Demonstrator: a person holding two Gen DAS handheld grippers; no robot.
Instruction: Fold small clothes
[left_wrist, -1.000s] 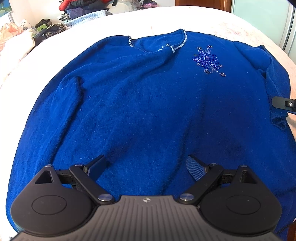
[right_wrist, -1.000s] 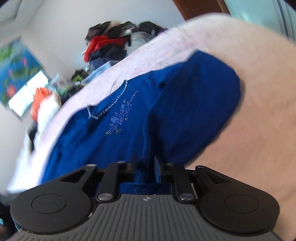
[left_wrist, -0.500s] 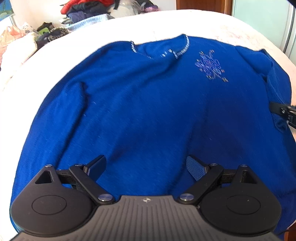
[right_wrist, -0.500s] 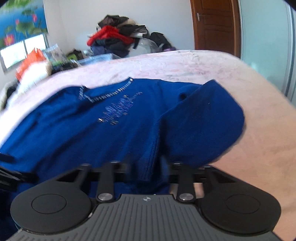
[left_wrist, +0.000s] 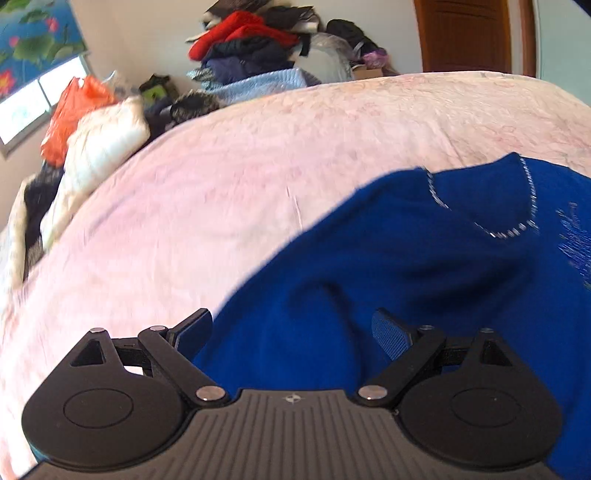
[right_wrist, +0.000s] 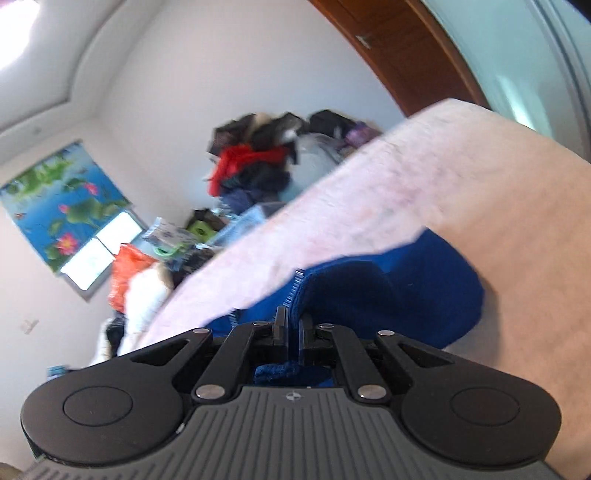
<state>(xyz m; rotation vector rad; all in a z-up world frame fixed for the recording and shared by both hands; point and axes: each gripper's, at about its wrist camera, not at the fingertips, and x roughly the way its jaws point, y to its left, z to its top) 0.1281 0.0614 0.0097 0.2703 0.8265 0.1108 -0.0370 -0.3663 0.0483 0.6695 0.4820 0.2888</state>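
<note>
Pale pink bedcover (left_wrist: 229, 206) fills the surface under both tools. On it the left gripper (left_wrist: 291, 332) hovers with its jaws wide apart and nothing between them, its left finger (left_wrist: 194, 330) over the cover and the right one over the blue sweater (left_wrist: 388, 266). The sweater lies on the right part of the bed, its beaded neckline (left_wrist: 480, 225) turned to the far side. In the right wrist view, the right gripper (right_wrist: 291, 330) is pressed tight on a fold of the same sweater (right_wrist: 388, 295). Behind the bed a pile of clothes (left_wrist: 251, 44) leans at the white wall, and a brown door (left_wrist: 465, 33) stands to the right.
</note>
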